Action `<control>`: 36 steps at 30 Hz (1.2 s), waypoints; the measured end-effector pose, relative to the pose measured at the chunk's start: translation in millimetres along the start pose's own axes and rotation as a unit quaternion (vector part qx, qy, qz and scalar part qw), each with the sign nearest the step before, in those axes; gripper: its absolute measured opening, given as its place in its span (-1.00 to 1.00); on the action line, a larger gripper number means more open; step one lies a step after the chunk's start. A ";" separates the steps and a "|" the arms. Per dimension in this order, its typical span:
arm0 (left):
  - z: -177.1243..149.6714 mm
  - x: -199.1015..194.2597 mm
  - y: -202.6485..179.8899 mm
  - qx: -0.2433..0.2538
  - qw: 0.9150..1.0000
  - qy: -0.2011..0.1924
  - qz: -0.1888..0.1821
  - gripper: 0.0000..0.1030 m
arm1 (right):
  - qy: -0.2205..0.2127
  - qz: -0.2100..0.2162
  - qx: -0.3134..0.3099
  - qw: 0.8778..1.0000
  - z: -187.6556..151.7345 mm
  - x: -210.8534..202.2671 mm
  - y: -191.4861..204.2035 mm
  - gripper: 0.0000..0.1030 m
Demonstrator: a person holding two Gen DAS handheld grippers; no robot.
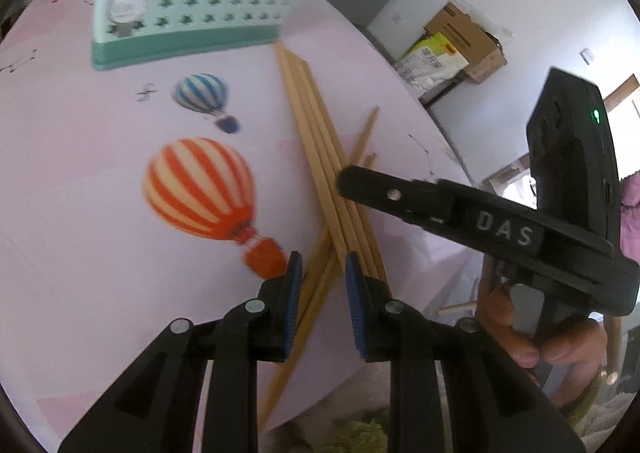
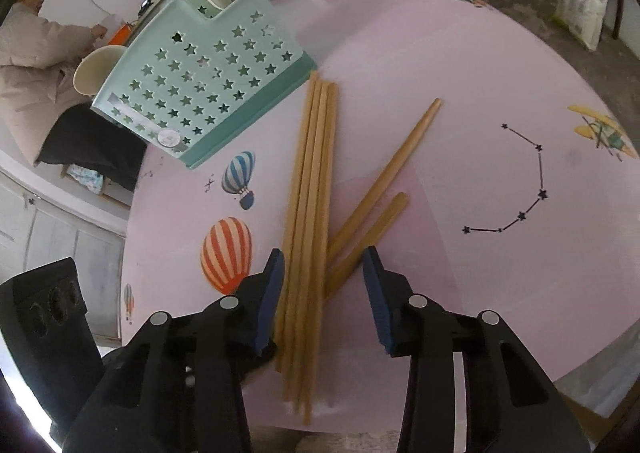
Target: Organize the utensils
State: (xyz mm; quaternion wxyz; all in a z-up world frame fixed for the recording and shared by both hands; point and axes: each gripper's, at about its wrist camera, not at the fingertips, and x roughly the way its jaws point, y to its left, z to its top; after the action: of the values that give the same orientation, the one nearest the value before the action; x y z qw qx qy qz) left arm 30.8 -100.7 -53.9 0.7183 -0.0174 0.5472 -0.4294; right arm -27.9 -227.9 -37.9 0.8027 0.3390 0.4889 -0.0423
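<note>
On the pink table [image 1: 100,213], left view: left gripper [image 1: 320,293] part open, gripping nothing, chopsticks [image 1: 320,157] passing between its pads. Right view: right gripper [image 2: 324,293] half open, straddling the bundle (untouched), near teal holder [image 2: 208,81].

right hand-held gripper [image 2: 323,273] straddles four chopsticks [image 2: 310,189] on the pink surface [image 2: 460,73], pads apart; mint holder [image 2: 200,85] beyond.

I see a bundle of long wooden chopsticks [image 2: 310,189] lying on the pink balloon-printed tabletop [image 2: 460,65], far ends just beside the mint star-punched plastic utensil holder [image 2: 208,85]; two loose wooden chopsticks [image 2: 384,181] angle off to their right.
</note>
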 end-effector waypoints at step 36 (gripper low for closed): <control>110.1 -23.1 48.0 -0.053 0.983 -0.128 0.120 -0.58 | 0.025 0.006 -0.122 0.992 11.1 -0.3 -2.0 -0.72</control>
State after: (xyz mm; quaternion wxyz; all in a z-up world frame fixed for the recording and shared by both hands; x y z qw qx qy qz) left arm 147.0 -104.7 -15.7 0.8269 -0.0446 0.4703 -0.3051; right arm -20.4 -236.1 -35.4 0.8258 0.2426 0.5081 0.0309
